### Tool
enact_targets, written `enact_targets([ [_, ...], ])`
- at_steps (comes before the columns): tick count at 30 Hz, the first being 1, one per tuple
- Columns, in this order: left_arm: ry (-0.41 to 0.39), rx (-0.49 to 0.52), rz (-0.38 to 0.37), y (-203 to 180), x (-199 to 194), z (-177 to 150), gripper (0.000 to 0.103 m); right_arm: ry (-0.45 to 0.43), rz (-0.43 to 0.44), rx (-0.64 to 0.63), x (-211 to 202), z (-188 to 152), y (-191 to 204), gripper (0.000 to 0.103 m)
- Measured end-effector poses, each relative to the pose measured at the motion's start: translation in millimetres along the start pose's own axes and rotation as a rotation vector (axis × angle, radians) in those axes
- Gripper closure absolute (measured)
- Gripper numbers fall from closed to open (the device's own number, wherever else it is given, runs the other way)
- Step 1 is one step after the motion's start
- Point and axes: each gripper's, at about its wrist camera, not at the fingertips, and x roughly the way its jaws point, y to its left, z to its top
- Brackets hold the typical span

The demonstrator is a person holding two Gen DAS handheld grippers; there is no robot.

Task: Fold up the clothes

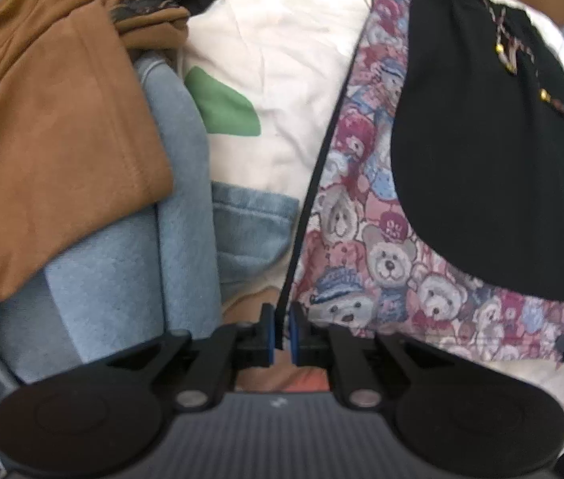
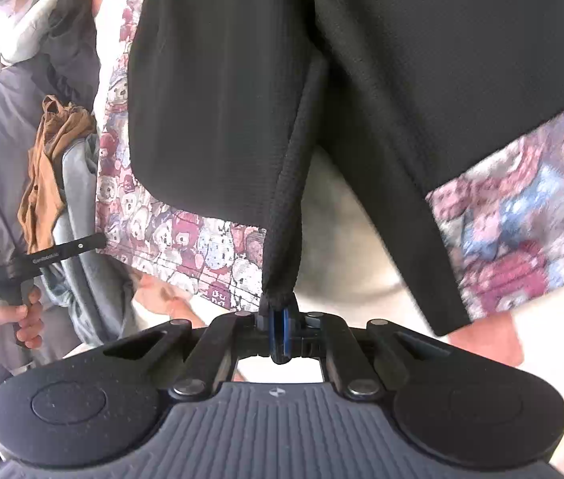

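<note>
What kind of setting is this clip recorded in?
Probably a home laundry-folding spot, perhaps a bed. A cream sheet lies under a teddy-bear print cloth, black shorts are spread on it, and a pile with a brown garment sits beside.

1. A cream sheet (image 1: 282, 40) with a green patch covers the surface.
2. A teddy-bear print cloth (image 1: 361, 239) lies on it.
3. A brown garment (image 1: 54, 139) (over folded light-blue cloth (image 1: 122, 279)) lies beside.
</note>
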Motion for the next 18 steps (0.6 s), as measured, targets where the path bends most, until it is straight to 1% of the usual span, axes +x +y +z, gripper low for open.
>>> enact_targets([
  [3,0.034,0.079,0.092,-22,15,9,0.096,0.028,-0.009,0.003,11,-3,2,0.101],
  [7,0.072,0.163,0.175,-36,39,10,0.095,0.026,-0.052,0.029,31,-4,-6,0.101],
  [10,0.096,0.219,0.230,-45,61,10,0.095,0.019,-0.104,0.020,40,-3,-6,0.098],
  [11,0.100,0.227,0.246,-47,66,11,0.095,0.019,-0.123,0.008,43,-3,-4,0.092],
  [12,0.101,0.238,0.265,-50,70,11,0.095,0.019,-0.117,-0.002,41,-3,-2,0.087],
  [13,0.101,0.249,0.281,-53,72,11,0.095,0.019,-0.110,-0.011,39,-4,1,0.085],
  [14,0.099,0.254,0.292,-54,72,12,0.092,0.024,-0.110,-0.031,35,-4,3,0.077],
  [15,0.097,0.247,0.299,-54,69,13,0.091,0.029,-0.112,-0.050,31,-4,5,0.070],
  [17,0.092,0.218,0.299,-51,62,15,0.080,0.028,-0.114,-0.099,15,-2,7,0.064],
  [18,0.091,0.204,0.281,-50,56,16,0.076,0.028,-0.113,-0.114,6,0,6,0.064],
])
